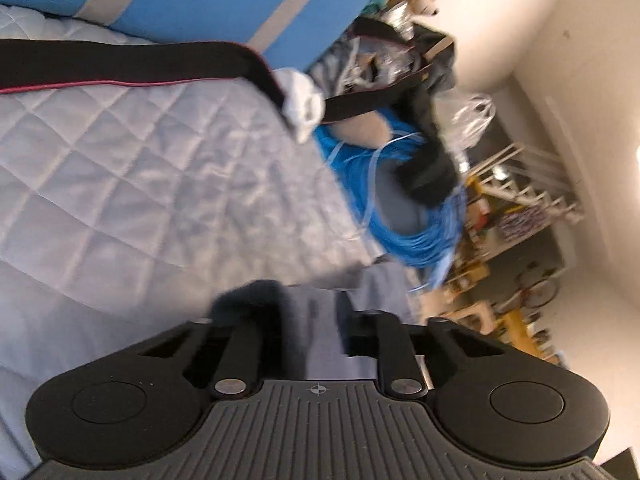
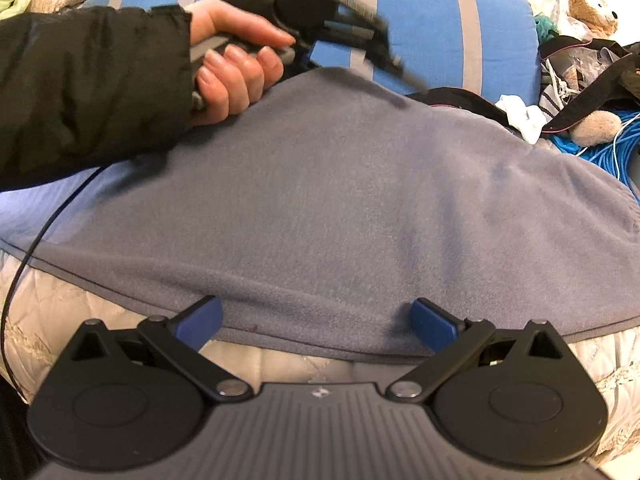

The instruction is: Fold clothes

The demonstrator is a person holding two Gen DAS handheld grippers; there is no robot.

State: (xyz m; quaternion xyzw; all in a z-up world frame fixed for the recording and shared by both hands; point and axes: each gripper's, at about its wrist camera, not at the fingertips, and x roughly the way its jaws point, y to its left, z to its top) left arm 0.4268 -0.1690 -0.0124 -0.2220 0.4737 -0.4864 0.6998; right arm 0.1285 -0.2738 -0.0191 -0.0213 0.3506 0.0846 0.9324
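Note:
A grey-blue fleece garment (image 2: 340, 208) lies spread over the quilted bed (image 2: 60, 320). My right gripper (image 2: 316, 320) is open, its blue fingertips (image 2: 200, 320) at the garment's near hem, nothing between them. My left gripper (image 1: 308, 320) is shut on a fold of the same grey fleece (image 1: 316, 320), with the cloth bunched between its fingers. In the right wrist view the left gripper (image 2: 384, 64) is blurred, held by a hand (image 2: 232, 60) over the garment's far edge.
A blue pillow with grey stripes (image 2: 432, 16) lies at the head of the bed. A black strap with red piping (image 1: 120, 64), a white cloth (image 1: 304, 104), blue cable coils (image 1: 400, 208), a teddy bear (image 2: 588, 8) and clutter sit at the bed's right side.

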